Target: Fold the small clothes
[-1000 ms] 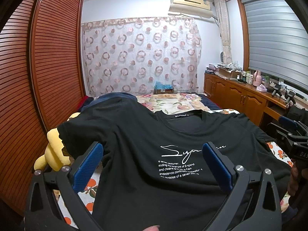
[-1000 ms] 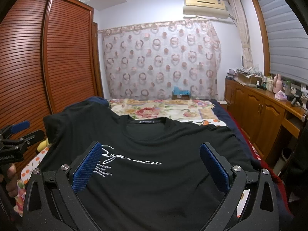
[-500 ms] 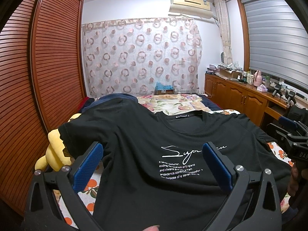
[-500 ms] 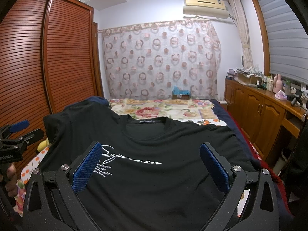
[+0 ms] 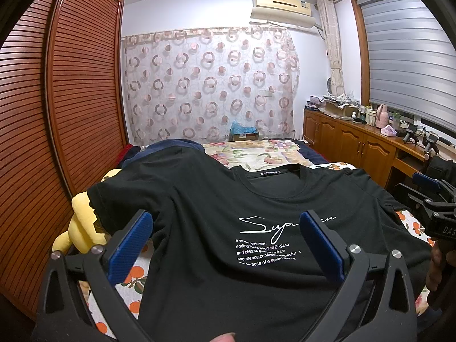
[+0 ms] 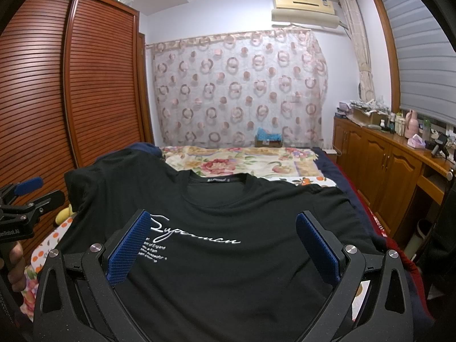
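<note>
- A black T-shirt (image 5: 228, 228) is spread front-up on the bed (image 5: 256, 154), its collar pointed toward the far curtain (image 5: 211, 85) and its white script print facing up.
- The left gripper (image 5: 225, 245) is held above the shirt's lower half with its blue-padded fingers (image 5: 129, 245) spread wide; nothing is gripped between them.
- In the left wrist view, the printed text is seen between the two fingers, toward the right one.
- The right gripper (image 6: 221, 245) is likewise held over the shirt (image 6: 228, 242), fingers (image 6: 129, 248) set wide apart and holding nothing.
- In the right wrist view, the start of the script print is partly covered by the left-hand finger; the collar lies beyond the fingertips.
- The shirt's left sleeve is draped over a yellow plush toy (image 5: 81, 225) beside the slatted wardrobe (image 5: 57, 114).
- A wooden counter (image 6: 399, 154) crowded with small items is seen along the window wall.
</note>
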Motion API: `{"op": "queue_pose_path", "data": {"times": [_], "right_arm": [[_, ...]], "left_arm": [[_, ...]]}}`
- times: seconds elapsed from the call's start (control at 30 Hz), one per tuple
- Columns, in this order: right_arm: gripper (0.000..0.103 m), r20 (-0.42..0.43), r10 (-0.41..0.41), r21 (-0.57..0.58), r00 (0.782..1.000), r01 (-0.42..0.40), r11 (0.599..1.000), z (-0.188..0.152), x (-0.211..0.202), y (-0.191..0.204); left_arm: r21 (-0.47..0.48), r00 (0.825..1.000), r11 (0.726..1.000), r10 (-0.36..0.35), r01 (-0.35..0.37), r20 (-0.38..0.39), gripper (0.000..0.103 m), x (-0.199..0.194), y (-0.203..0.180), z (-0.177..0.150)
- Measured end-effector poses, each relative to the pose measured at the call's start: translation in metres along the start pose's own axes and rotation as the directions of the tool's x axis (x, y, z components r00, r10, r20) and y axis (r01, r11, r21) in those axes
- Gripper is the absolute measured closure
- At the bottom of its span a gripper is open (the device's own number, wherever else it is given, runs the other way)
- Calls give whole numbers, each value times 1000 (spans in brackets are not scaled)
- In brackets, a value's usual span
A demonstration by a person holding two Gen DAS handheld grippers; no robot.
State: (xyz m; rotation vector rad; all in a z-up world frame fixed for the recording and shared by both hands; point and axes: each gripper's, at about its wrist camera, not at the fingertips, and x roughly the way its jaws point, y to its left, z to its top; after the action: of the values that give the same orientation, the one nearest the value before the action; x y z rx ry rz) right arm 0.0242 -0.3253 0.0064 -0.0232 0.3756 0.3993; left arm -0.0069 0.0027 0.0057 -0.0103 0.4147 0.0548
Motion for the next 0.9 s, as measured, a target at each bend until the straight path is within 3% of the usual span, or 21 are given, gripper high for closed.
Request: {"op": "queue_pose_path", "data": {"times": [0.9], "right_arm": [[0,-6,2,-1,1000,-2,1000,-1,0,-1]], "left_arm": [[-1,1000,1000,3,-3,0,0,-2,-2,0]]}}
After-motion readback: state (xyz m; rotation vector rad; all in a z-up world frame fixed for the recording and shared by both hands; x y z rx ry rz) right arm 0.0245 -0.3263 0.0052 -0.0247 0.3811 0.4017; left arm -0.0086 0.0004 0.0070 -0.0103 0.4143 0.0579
